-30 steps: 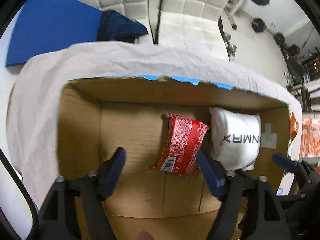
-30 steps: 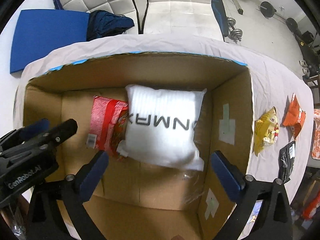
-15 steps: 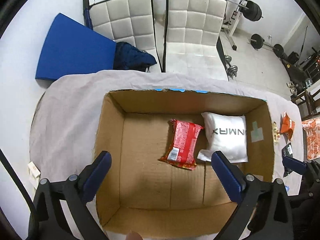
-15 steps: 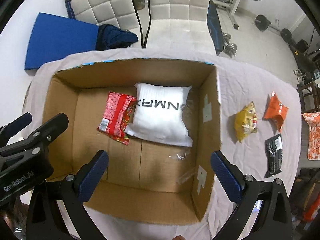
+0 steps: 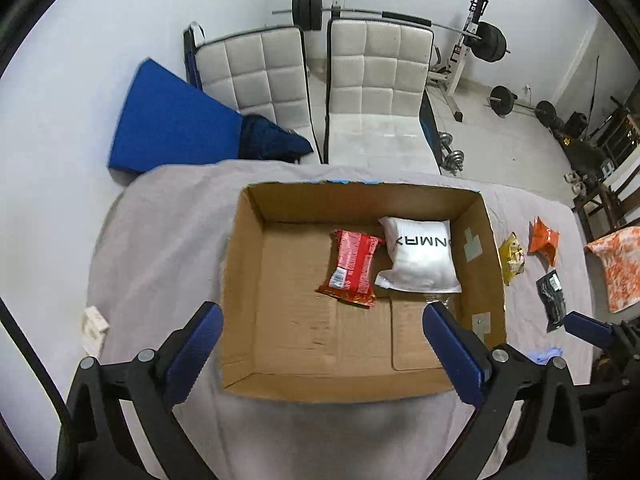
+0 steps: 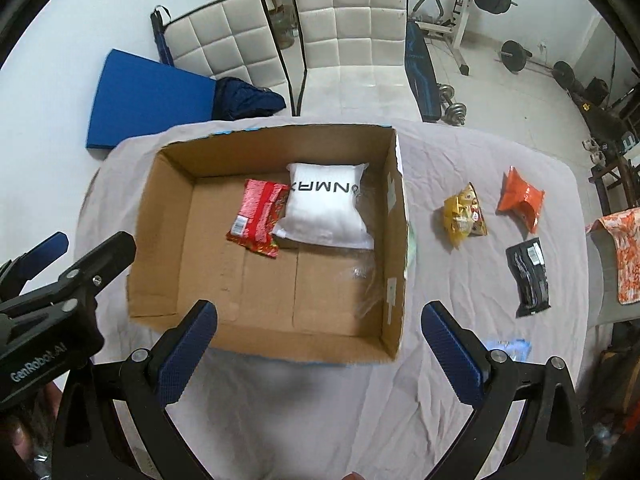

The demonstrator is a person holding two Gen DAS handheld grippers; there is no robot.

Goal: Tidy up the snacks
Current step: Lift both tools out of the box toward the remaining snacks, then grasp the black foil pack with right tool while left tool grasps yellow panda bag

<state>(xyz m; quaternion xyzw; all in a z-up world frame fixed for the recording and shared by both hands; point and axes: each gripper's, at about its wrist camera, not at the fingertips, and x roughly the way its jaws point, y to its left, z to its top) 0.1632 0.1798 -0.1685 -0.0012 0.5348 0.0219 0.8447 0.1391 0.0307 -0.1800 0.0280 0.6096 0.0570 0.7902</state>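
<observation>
Left wrist view: the left claw (image 5: pixel 320 344) gapes wide and empty above the open brown cardboard box (image 5: pixel 256 280), where a red snack packet (image 5: pixel 354 266) touches a white pillow-shaped bag (image 5: pixel 422 260).

Right wrist view: the right claw (image 6: pixel 318 344) is wide, empty; 3 packets, yellow (image 6: pixel 464 216), orange (image 6: pixel 520 198) and black (image 6: pixel 528 276), lie on the grey-clothed surface (image 6: pixel 460 292).

The red snack packet (image 5: pixel 354 266) slips one edge under the white pouch (image 5: pixel 422 258), so that edge is hidden, and its print is too small to read. The lettering on the white pouch runs off behind its own bulge. The orange patterned cloth (image 6: pixel 624 248) by the table's right edge is cut off by the frame. Labels on the yellow bag (image 6: pixel 464 214), the orange bag (image 6: pixel 520 198) and the black packet (image 6: pixel 528 276) cannot be read. Something pale blue (image 6: pixel 510 348) near the table's near edge is blurred and half hidden behind a jaw. A small white box (image 5: pixel 94 322) on the left is too small to identify.
</observation>
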